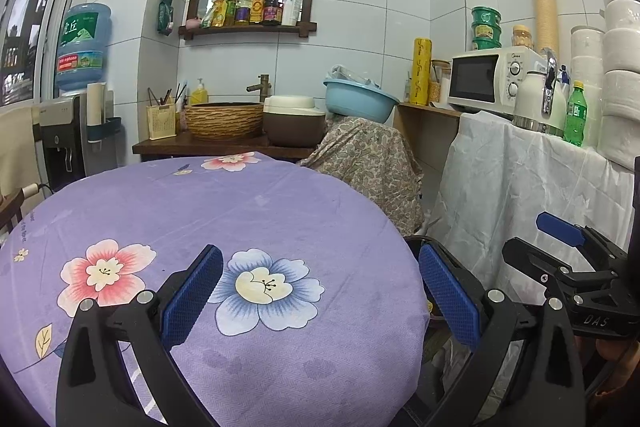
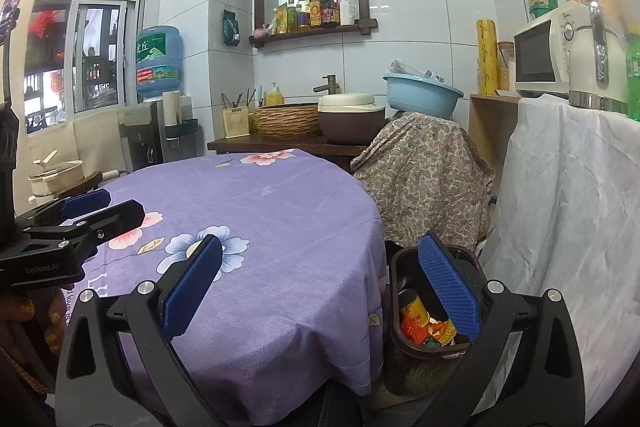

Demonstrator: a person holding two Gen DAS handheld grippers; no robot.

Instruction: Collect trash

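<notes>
A round table with a purple flowered cloth fills the middle of both views. A dark trash bin stands on the floor at the table's right edge and holds a yellow can and colourful wrappers. My left gripper is open and empty above the near part of the table; it also shows at the left of the right wrist view. My right gripper is open and empty, its right finger over the bin; it shows at the right of the left wrist view.
A patterned cloth-covered object with a blue basin stands behind the table. A white-draped counter at the right carries a microwave, a kettle and a green bottle. A water dispenser is at the left.
</notes>
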